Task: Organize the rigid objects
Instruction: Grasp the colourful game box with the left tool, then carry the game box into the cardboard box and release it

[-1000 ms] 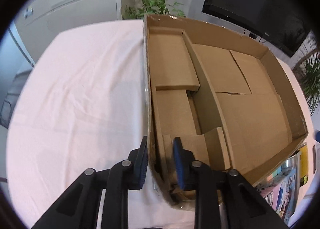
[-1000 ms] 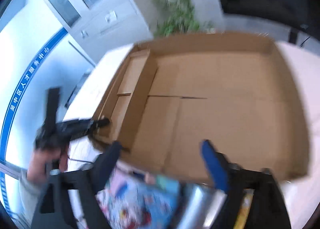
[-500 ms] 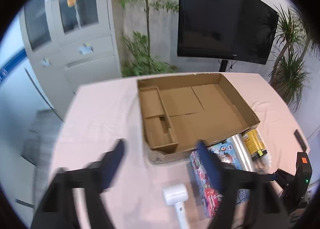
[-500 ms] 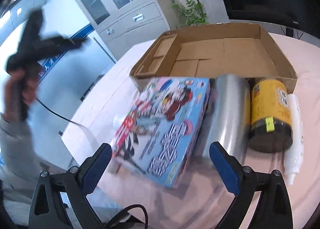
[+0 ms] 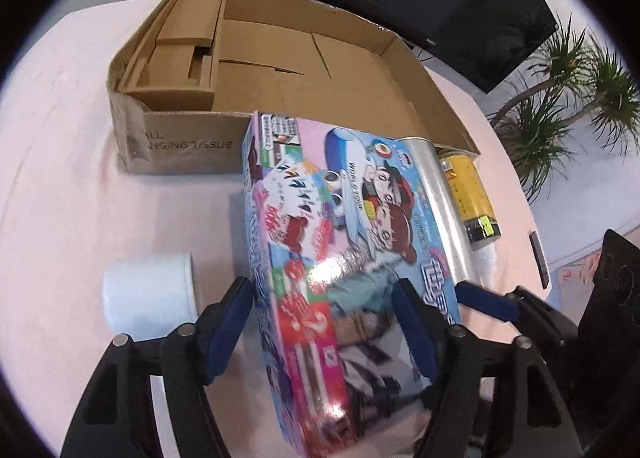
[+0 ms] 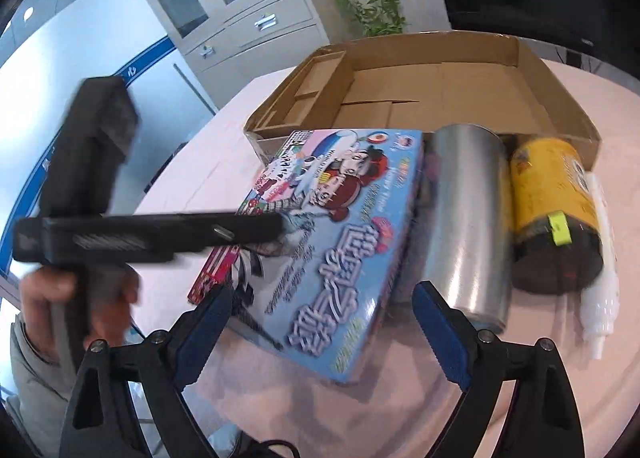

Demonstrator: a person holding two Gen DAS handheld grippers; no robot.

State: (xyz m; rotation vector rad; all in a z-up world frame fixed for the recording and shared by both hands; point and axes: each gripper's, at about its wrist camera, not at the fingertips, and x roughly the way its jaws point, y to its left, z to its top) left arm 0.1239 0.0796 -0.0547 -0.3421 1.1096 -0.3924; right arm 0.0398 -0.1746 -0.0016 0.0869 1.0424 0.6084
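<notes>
While both tools lean down toward the pink-clothed table (image 5: pixel 72 186), the colourful game box (image 5: pixel 340 242) lies at the centre of things, propped at a tilt with one long edge leaning toward the silver cylinder (image 6: pixel 468 214) beside it. The left gripper (image 5: pixel 324 322) straddles the near end of that box: one blue pad sits just off the box's left side, the other over its printed lid, and the jaws are closing with the box between them, though the pads do not look pressed against it. The right gripper (image 6: pixel 320 334) stands wide apart with its jaws narrowing, its fingers hovering over the near corner of the game box and close to the cylinder's end, gripping nothing.

Beyond the cylinder lies a yellow-labelled jar (image 6: pixel 552 210) on its side, touching it, and past that a white bottle (image 6: pixel 600 278) lies along the jar. Behind all of these sits the open cardboard box (image 5: pixel 180 142), shallow, with a narrow divided section along its left side. A white roll-like object (image 5: pixel 148 290) rests on the cloth just left of the left gripper. From the right-hand view a person's hand (image 6: pixel 76 306) grasps the black handle of the left tool.
</notes>
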